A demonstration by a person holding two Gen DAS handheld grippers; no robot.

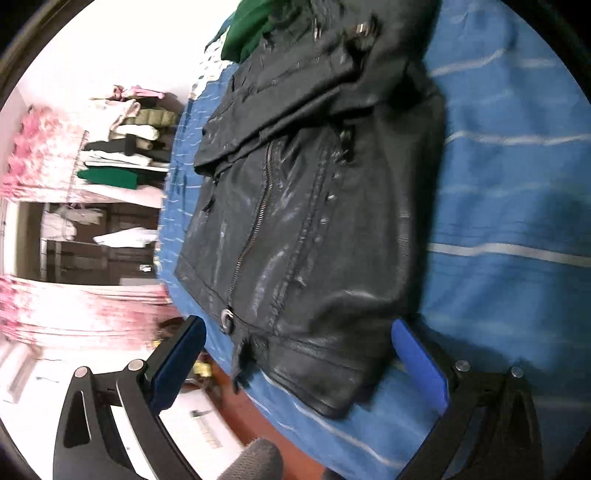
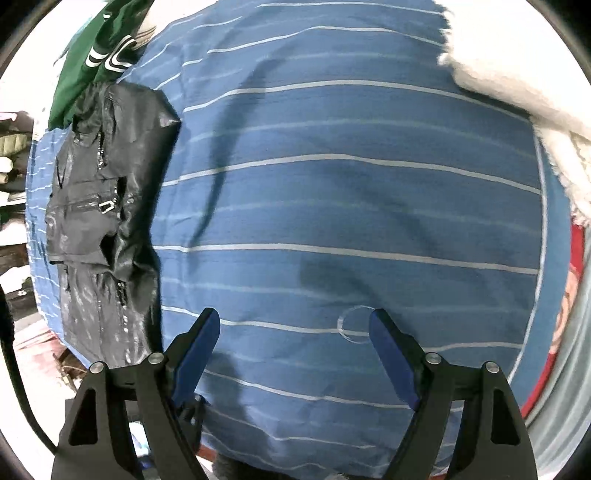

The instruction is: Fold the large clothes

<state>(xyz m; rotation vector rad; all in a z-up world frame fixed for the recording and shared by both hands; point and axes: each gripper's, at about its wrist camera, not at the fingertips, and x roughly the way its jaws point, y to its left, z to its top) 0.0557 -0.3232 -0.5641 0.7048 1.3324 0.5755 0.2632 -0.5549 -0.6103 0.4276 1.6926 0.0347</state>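
Note:
A black leather jacket (image 1: 317, 206) lies folded on the blue striped sheet (image 1: 517, 192), with its zipper and studs facing up. My left gripper (image 1: 299, 328) is open, its blue pads on either side of the jacket's near hem, holding nothing. In the right wrist view the jacket (image 2: 107, 206) lies at the left edge of the sheet (image 2: 351, 206). My right gripper (image 2: 293, 321) is open and empty over bare sheet, well to the right of the jacket.
A green garment (image 1: 251, 26) lies beyond the jacket, also seen in the right wrist view (image 2: 88, 59). A white fleece blanket (image 2: 524, 92) lies at the sheet's far right. Shelves of folded clothes (image 1: 125, 147) stand beyond the bed's edge.

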